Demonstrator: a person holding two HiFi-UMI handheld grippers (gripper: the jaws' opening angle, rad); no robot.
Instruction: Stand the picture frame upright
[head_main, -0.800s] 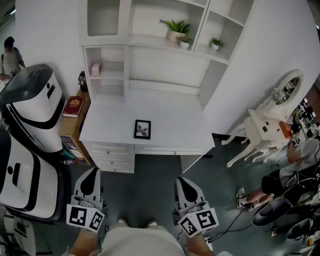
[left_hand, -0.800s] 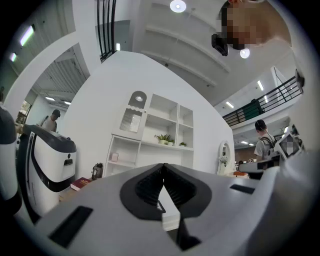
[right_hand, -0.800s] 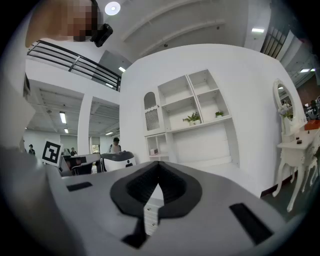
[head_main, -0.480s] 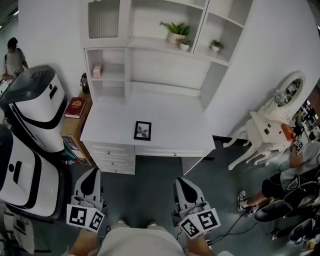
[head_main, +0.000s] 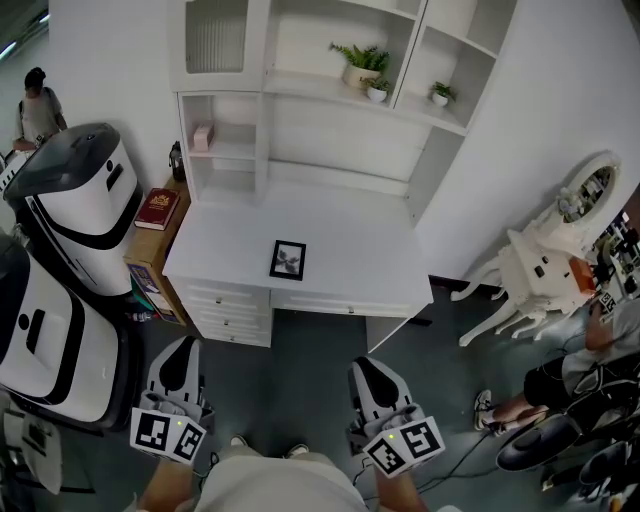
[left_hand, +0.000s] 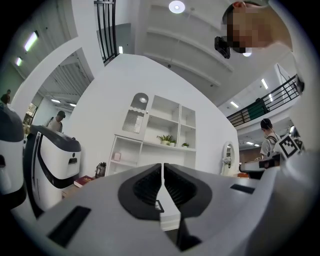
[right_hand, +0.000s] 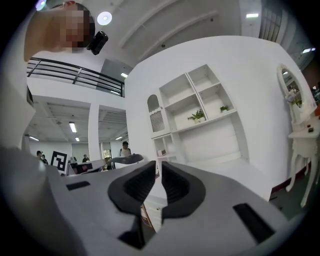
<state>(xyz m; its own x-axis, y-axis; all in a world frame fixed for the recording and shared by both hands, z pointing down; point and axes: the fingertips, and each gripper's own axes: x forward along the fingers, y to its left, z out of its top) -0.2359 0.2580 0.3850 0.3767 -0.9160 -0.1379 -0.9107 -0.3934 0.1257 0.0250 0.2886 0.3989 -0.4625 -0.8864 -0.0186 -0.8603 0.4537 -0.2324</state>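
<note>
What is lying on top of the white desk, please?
A dark picture frame lies flat, face up, near the front edge of the desk; nothing else shows on top. The frame's back and any stand are covered beneath it.

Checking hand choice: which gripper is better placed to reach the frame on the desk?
Left gripper, narrowly. Both it and the right gripper are shut, short of the desk; the frame lies flat about midway, yet the left gripper view has it straight ahead.

You have bright, even light from round ceiling lamps (left_hand: 176, 6); shadows stay soft, and both gripper views bend and darken toward their edges.
</note>
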